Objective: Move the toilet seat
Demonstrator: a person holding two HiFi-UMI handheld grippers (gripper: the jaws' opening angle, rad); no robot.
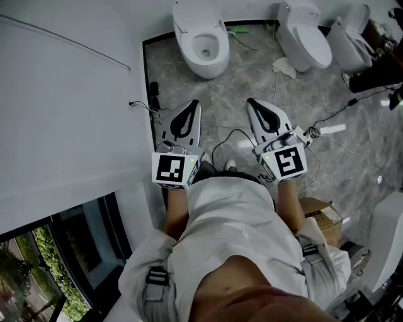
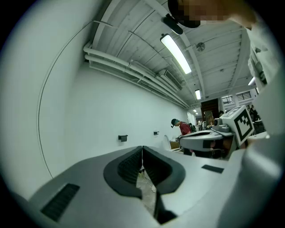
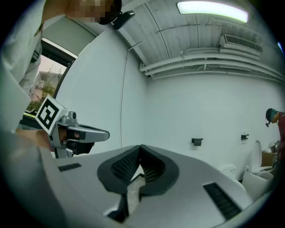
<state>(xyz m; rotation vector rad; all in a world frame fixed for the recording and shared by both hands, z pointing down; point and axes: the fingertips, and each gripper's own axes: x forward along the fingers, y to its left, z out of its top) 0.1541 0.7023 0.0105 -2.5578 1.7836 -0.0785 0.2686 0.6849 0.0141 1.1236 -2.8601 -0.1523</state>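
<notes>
Looking down on the seat (image 1: 216,49) of the toilet (image 1: 200,63) dead ahead, set against the back wall (image 1: 252,9). Lying, as far as can be told, flat round the open bowl, with its long axis running from that wall toward the person and its rounded front pointing this way. Holding both tools low in front of the body, well short of the toilet: left tool (image 1: 191,105) with jaws pressed together on nothing, right tool (image 1: 251,102) likewise closed and empty, side by side with a gap between. Leaving bare grey floor (image 1: 233,88) between tools and bowl. Hemmed in on the left by a white side wall (image 1: 69,113) whose edge runs close beside the toilet. Roomier on the right, up to a second toilet (image 1: 306,41) with its lid down and a third toilet (image 1: 352,38) beyond. Cluttered on that side with a crumpled white rag (image 1: 284,66) beside the second toilet, loose cables (image 1: 337,113) snaking over the floor, and a box (image 1: 322,217) near the person's right leg.
</notes>
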